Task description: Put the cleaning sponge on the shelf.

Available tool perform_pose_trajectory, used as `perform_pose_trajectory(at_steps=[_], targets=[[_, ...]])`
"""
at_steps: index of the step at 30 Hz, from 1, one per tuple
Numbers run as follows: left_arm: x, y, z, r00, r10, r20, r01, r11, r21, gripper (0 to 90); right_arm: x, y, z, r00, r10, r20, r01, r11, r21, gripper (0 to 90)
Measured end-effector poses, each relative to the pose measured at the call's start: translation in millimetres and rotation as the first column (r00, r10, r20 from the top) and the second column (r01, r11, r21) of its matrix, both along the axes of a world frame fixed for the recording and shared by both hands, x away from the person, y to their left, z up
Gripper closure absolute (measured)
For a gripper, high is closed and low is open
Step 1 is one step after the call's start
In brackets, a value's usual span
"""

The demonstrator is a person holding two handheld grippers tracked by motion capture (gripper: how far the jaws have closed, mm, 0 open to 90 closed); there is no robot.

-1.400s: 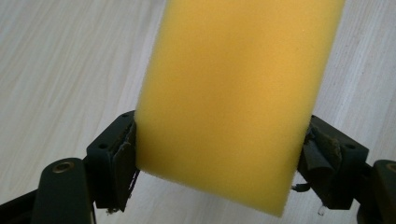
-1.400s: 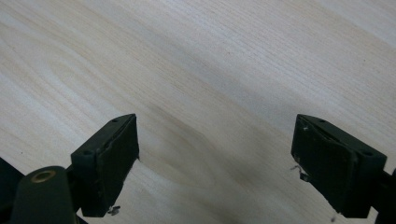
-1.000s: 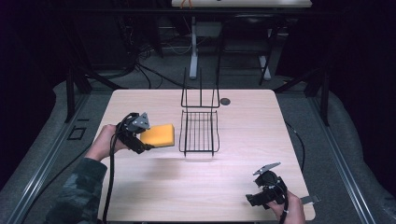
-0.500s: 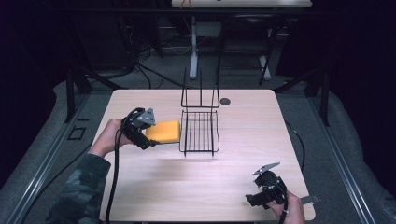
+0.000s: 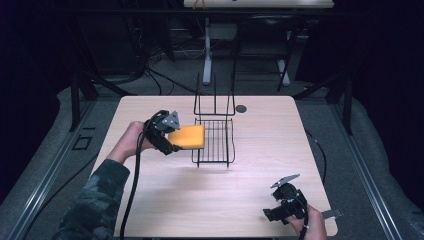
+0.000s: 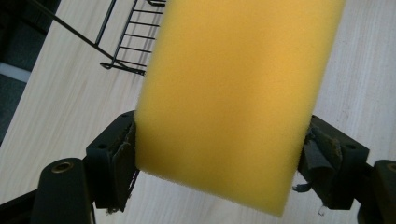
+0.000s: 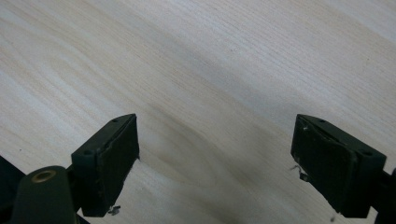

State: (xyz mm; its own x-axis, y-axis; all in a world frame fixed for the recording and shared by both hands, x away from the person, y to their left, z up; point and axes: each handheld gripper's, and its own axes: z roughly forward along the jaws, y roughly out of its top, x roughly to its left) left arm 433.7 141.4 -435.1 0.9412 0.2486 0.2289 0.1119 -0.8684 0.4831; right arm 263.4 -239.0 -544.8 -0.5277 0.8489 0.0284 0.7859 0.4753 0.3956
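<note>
A yellow sponge [image 5: 187, 137] is held in the air just left of a black wire rack [image 5: 215, 142], its right end over the rack's left edge. My left gripper [image 5: 172, 140] is shut on the sponge; up close the sponge [image 6: 233, 93] is squeezed between both jaws, with the rack [image 6: 130, 37] beyond it at the upper left. My right gripper [image 5: 272, 215] rests low near the table's front right corner, open, with bare wood between its jaws [image 7: 215, 154].
The wooden table [image 5: 150, 190] has a small dark round disc [image 5: 241, 108] behind the rack. The rack has an upright wire back [image 5: 214, 100]. Dark floor, cables and table legs lie beyond the far edge.
My left gripper has carried the sponge up and to the right, toward the rack's left edge. The right gripper has stayed put.
</note>
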Motion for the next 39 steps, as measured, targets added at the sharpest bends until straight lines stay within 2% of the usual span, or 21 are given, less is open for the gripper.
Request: perform_pose_trajectory(at_steps=[9,16,24,31,35,37,38,39], targets=[[5.7,-14.9,-6.4,1.0000,-0.004,-0.006,0.004,0.9998,-0.019,22.4,0.0,-0.3,-0.1,1.0000,0.001,-0.001,-0.001,1.000,0.000,14.8],[9.4,-22.1,-13.4,0.9998,-0.015,-0.014,0.014,0.9997,-0.018,22.4,-0.1,0.2,0.2,1.0000,0.003,-0.007,-0.003,1.000,-0.004,14.8],[12.2,-29.2,-21.5,0.9999,-0.013,-0.010,0.012,0.9983,-0.056,22.5,0.0,0.5,-0.7,1.0000,0.004,-0.003,-0.004,1.000,-0.002,14.8],[14.3,-35.5,-27.8,0.9997,-0.014,-0.018,0.013,0.9984,-0.054,22.4,0.2,0.5,-0.6,1.0000,0.006,-0.007,-0.006,1.000,-0.004,14.8],[14.4,-39.2,-31.7,1.0000,-0.005,0.005,0.006,0.9981,-0.061,22.6,0.2,0.4,-0.6,1.0000,0.006,-0.007,-0.006,1.000,-0.004,14.8],[14.0,-41.0,-34.9,0.9999,-0.012,0.011,0.012,0.9984,-0.054,22.6,0.1,0.5,-0.7,1.0000,0.006,-0.007,-0.006,1.000,-0.005,14.8],[13.9,-43.9,-40.2,0.9998,-0.021,-0.004,0.021,0.9992,-0.035,22.6,0.3,0.5,-0.8,0.9999,0.008,-0.007,-0.008,1.000,-0.005,14.8],[13.9,-43.9,-40.2,0.9998,-0.021,-0.004,0.021,0.9992,-0.035,22.5,0.4,0.8,-0.8,0.9999,0.010,-0.009,-0.010,1.000,-0.006,14.9]])
